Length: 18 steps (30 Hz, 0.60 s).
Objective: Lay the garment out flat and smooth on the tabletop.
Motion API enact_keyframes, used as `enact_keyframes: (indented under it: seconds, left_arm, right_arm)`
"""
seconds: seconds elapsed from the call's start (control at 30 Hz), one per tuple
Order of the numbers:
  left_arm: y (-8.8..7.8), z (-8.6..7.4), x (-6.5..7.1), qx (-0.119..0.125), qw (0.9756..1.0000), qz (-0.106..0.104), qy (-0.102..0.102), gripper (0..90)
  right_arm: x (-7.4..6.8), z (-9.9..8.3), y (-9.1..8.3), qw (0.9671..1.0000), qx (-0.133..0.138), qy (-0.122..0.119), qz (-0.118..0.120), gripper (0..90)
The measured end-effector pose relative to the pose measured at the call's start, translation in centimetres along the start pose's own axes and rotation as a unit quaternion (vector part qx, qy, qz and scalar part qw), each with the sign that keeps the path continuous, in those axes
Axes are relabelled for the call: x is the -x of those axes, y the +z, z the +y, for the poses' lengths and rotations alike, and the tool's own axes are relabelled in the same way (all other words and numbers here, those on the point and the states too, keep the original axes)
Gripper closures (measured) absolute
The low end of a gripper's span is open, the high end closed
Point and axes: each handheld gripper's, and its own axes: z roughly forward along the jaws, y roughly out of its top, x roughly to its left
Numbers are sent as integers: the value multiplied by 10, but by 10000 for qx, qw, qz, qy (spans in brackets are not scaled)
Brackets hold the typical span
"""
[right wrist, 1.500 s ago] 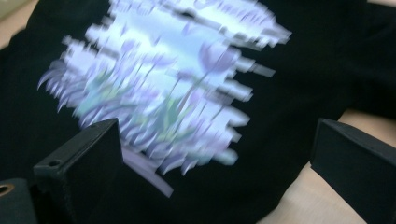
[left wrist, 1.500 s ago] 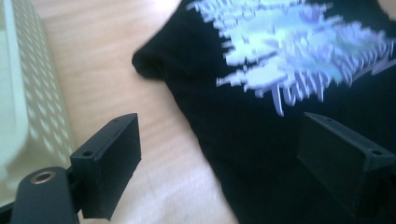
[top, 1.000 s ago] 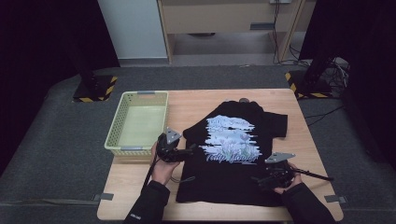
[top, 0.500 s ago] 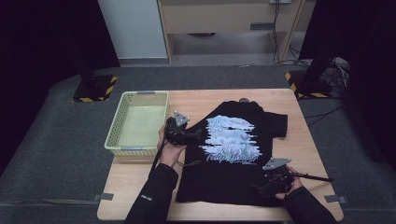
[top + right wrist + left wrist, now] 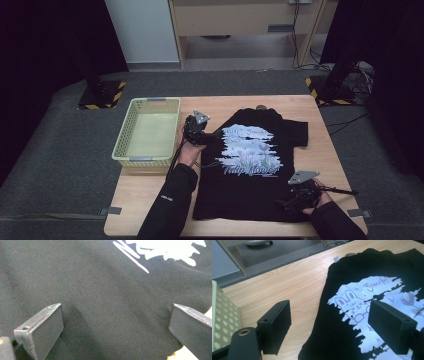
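Both grippers stand open and empty: the left gripper (image 5: 206,133) has travelled up the left edge of the black printed cotton T-shirt (image 5: 255,170) toward its shoulder, jaws narrowing slightly. The right gripper (image 5: 292,200) hovers low over the hem. The shirt lies flat on the pale wooden table (image 5: 210,107), beside the yellow perforated plastic basket (image 5: 131,137), so a shoulder-and-hem pinch for folding looks next.

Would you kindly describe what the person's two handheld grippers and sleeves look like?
Both grippers are black. The left gripper and the right gripper each carry a grey three-cornered plate on top. Their jaws are flat, rectangular black blocks with a small screw hole near the edge. A black cable trails from each. The person wears dark long sleeves with small white lettering on the left forearm.
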Motion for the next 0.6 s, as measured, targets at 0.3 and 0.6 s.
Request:
enact_keyframes:
  seconds: [0.3,0.6]
  left_arm:
    - [20,10,-2,-70,10000,-12,0,183]
    - [47,4,-10,-102,9998,-104,-142,206]
  right_arm:
    - [-1,-1,0,10000,24,14,-21,5]
    - [-2,-1,-1,10000,15,38,-40,5]
